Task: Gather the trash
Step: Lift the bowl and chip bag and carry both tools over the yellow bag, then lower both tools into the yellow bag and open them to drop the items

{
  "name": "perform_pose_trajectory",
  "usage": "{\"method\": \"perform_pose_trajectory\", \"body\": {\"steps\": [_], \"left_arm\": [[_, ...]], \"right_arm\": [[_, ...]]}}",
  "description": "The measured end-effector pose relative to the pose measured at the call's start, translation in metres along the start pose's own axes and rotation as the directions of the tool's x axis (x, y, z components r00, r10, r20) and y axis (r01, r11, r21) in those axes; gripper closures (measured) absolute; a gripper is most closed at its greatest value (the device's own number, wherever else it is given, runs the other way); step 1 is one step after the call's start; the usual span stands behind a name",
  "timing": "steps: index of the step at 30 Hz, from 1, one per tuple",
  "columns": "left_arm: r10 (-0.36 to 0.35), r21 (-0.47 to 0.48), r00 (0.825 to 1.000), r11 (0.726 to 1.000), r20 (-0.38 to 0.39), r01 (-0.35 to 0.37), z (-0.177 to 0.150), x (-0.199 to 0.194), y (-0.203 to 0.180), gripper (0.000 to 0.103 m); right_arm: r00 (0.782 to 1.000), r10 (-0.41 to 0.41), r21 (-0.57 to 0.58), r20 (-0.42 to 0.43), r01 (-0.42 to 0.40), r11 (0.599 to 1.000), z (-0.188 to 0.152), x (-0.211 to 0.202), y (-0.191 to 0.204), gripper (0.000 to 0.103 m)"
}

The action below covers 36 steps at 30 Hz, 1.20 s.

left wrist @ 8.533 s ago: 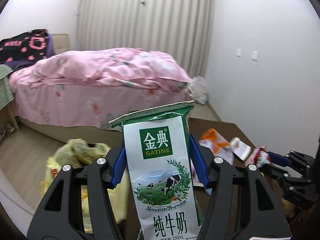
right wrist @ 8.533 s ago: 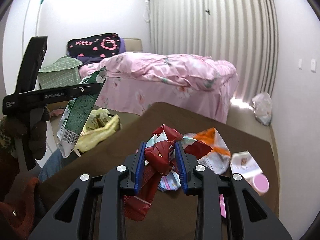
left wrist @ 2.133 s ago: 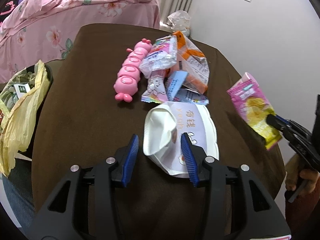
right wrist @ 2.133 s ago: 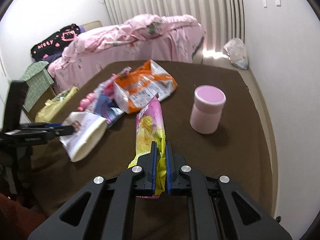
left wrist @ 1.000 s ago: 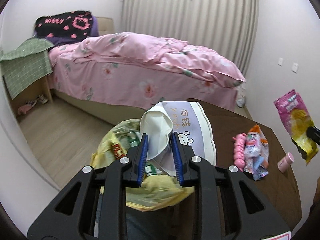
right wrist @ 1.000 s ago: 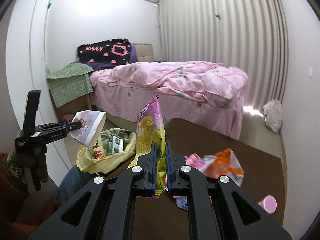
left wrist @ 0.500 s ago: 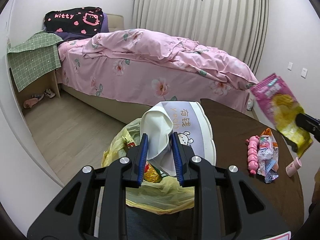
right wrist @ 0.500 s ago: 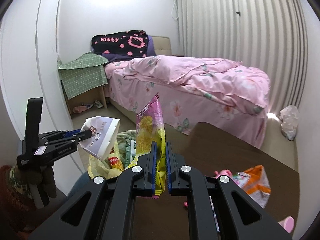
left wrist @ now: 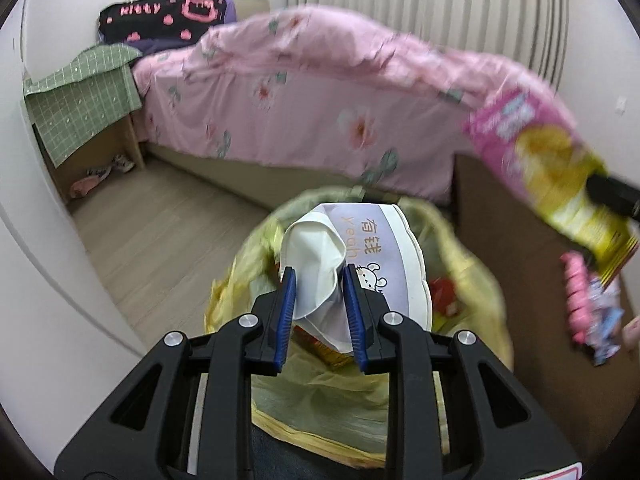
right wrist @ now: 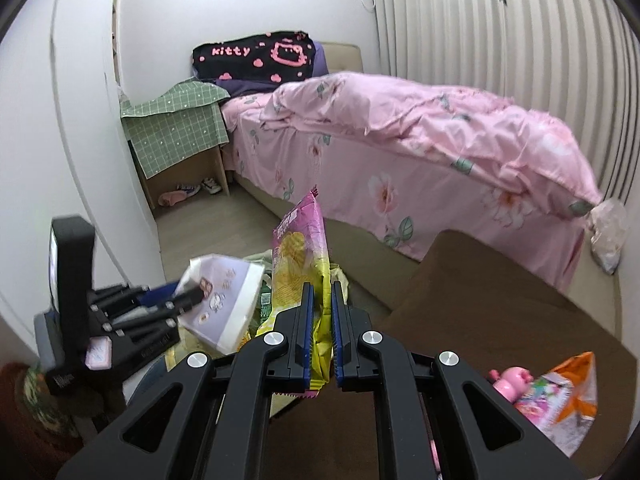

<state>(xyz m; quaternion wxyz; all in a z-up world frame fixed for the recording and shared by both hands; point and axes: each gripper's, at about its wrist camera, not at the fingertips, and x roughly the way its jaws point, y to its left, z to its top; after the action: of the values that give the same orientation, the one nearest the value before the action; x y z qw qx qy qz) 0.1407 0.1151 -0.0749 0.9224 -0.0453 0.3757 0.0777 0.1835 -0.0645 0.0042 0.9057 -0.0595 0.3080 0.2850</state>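
Your left gripper [left wrist: 319, 280] pinches the crumpled white paper cup [left wrist: 360, 256], center of the left wrist view, directly over the yellow trash bag [left wrist: 472, 280] w/ wrappers inside. Your right gripper [right wrist: 320, 312] is clamped on the pink-yellow snack packet [right wrist: 300, 256], center of the right wrist view, standing upright, bag partly hidden behind it. Brown table [right wrist: 500, 320] at lower right holds a pink toy [right wrist: 510, 385] & an orange wrapper [right wrist: 576, 392]. Pink bed [right wrist: 420, 140] behind.
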Motion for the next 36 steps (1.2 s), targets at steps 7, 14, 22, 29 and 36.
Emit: {"method": "perform_pose_trajectory", "body": {"steps": [7, 14, 22, 29, 36], "left_arm": [[-0.005, 0.052, 0.99, 0.999, -0.139, 0.013, -0.032, 0.05, -0.01, 0.081], [-0.066, -0.014, 0.99, 0.998, -0.127, 0.065, -0.028, 0.046, -0.003, 0.082], [-0.085, -0.041, 0.989, 0.996, -0.123, 0.081, -0.026, 0.045, 0.002, 0.082], [-0.086, -0.044, 0.988, 0.996, -0.127, 0.081, -0.026, 0.046, 0.004, 0.082], [-0.076, -0.061, 0.99, 0.996, -0.115, 0.069, -0.019, 0.043, 0.006, 0.082]], "right_arm": [[0.994, 0.047, 0.0, -0.094, -0.047, 0.999, -0.002, 0.062, -0.005, 0.094], [0.982, 0.102, 0.007, -0.16, -0.102, 0.995, -0.005, 0.096, -0.006, 0.094], [0.957, 0.1, -0.015, -0.274, -0.108, 0.994, -0.02, 0.124, -0.002, 0.094], [0.929, 0.086, -0.004, -0.36, -0.094, 0.996, -0.035, 0.136, -0.005, 0.094], [0.942, 0.09, -0.01, -0.323, -0.099, 0.995, -0.038, 0.123, -0.008, 0.094]]}}
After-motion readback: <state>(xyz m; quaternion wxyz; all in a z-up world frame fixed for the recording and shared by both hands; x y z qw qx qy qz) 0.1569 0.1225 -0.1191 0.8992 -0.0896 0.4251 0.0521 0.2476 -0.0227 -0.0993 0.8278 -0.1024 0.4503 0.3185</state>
